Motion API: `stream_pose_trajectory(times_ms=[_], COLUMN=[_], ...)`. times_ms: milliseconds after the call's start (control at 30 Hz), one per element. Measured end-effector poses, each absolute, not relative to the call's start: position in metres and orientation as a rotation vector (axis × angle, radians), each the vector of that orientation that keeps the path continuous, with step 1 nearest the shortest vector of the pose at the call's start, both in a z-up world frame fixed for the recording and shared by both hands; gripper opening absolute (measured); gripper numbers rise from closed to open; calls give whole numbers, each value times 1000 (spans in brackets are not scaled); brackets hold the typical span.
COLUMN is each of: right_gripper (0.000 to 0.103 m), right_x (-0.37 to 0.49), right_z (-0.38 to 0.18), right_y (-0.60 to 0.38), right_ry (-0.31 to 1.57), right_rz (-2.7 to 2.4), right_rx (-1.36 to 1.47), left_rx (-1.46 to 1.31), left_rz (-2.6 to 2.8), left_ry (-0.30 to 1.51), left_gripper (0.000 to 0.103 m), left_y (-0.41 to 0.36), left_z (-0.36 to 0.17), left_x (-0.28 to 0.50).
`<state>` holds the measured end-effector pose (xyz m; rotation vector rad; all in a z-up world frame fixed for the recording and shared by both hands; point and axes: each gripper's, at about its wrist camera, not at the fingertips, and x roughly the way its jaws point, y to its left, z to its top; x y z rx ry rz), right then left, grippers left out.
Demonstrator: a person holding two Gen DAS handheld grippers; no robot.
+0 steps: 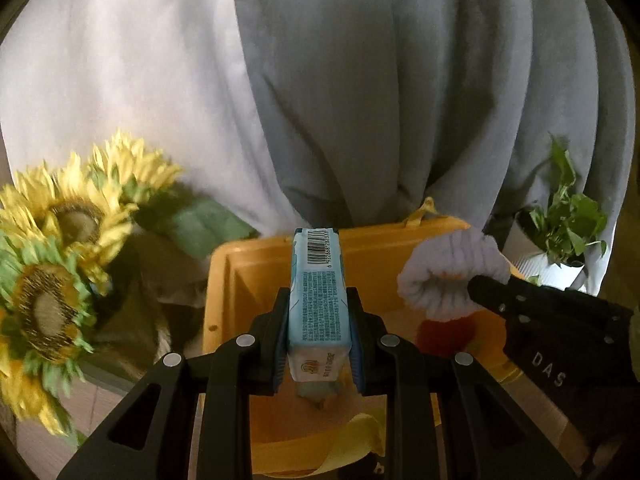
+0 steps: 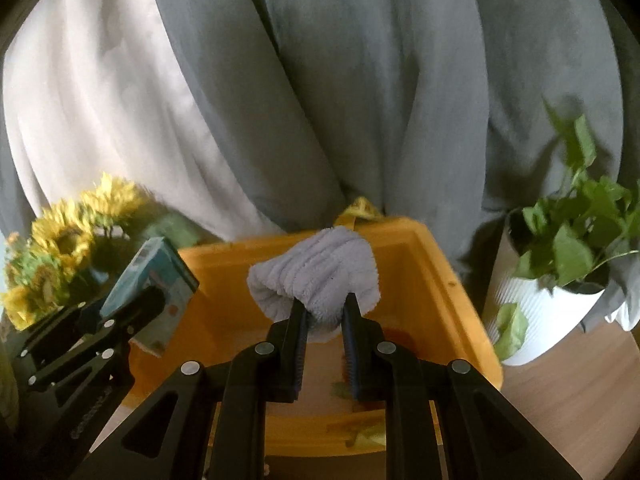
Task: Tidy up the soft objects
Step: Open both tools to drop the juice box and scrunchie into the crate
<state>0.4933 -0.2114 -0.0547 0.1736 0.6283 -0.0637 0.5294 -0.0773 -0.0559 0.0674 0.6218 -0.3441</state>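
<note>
My left gripper (image 1: 318,300) is shut on a light blue tissue pack (image 1: 318,292) with a barcode and holds it above the yellow bin (image 1: 224,280). My right gripper (image 2: 325,304) is shut on a rolled grey fluffy towel (image 2: 316,268) and holds it above the same yellow bin (image 2: 440,280). In the left wrist view the towel (image 1: 452,268) and the right gripper (image 1: 480,286) are at the right. In the right wrist view the tissue pack (image 2: 160,280) and the left gripper (image 2: 148,304) are at the left. Something red (image 1: 444,334) lies in the bin.
Artificial sunflowers (image 1: 60,240) stand left of the bin. A green plant in a white ribbed pot (image 2: 548,304) stands right of it on a wooden surface (image 2: 560,392). Grey and white curtains (image 2: 320,80) hang behind. A yellow strap (image 1: 360,440) lies at the bin's near edge.
</note>
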Motion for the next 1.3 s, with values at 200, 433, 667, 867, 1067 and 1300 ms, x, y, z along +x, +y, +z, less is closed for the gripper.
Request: stream_pose_trajectory(times_ms=[200, 433, 667, 867, 1067, 1300], right_gripper=[21, 42, 46, 46, 46, 49], right_x=[506, 510, 497, 479, 457, 428], right_z=[-67, -70, -60, -47, -30, -13], right_y=[-207, -211, -220, -224, -221, -216], right_ry=[697, 724, 695, 663, 617, 569], right_rz=[-52, -61, -102, -120, -131, -150], right_rx=[170, 172, 186, 209, 212, 219], left_rx=[64, 68, 75, 82, 83, 93], left_rz=[-366, -357, -353, -357, -369, -380], left_ry=[685, 698, 673, 630, 589, 533], left_gripper=[27, 46, 53, 53, 55, 56], left_y=[-83, -86, -83, -77, -70, -60], left_z=[-65, -68, -58, -41, -22, -4], left_x=[539, 543, 532, 513, 493, 469])
